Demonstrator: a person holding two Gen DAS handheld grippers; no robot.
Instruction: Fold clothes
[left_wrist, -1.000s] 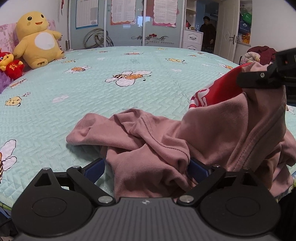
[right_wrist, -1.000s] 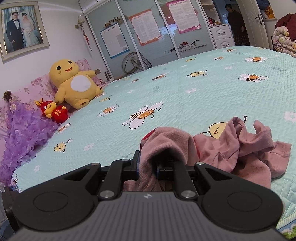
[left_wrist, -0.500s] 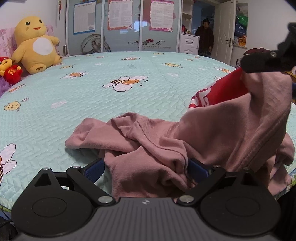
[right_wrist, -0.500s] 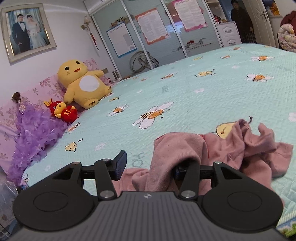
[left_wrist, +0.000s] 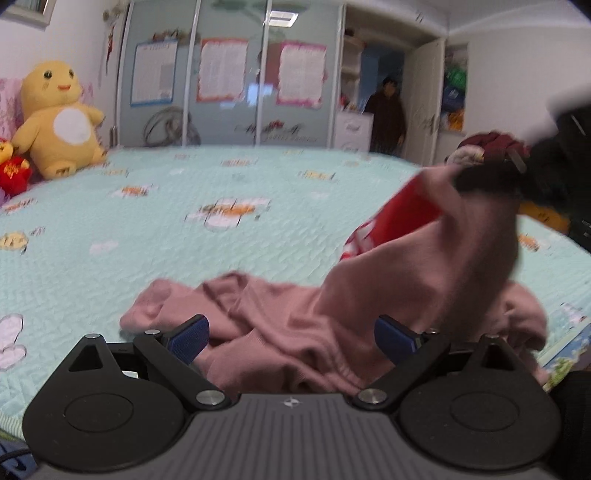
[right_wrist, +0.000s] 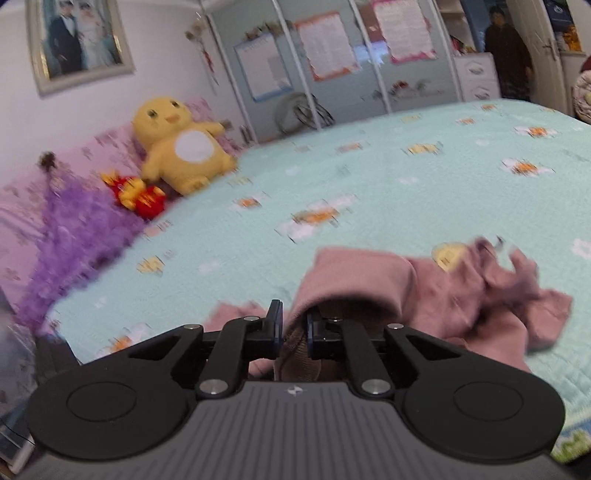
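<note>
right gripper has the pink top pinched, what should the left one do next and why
Probably close the left gripper on the fold of the crumpled dusty-pink cotton top between its open blue pads. The right gripper is shut on a raised edge, and most of the garment lies bunched on the mint quilted bedspread, so spreading needs a second hold.

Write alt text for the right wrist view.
The right claw is shut on a fold of a crumpled pink garment that lies on a mint green bedspread printed with bees. A yellow plush toy and a small red toy sit at the far left. The image is blurred.
</note>
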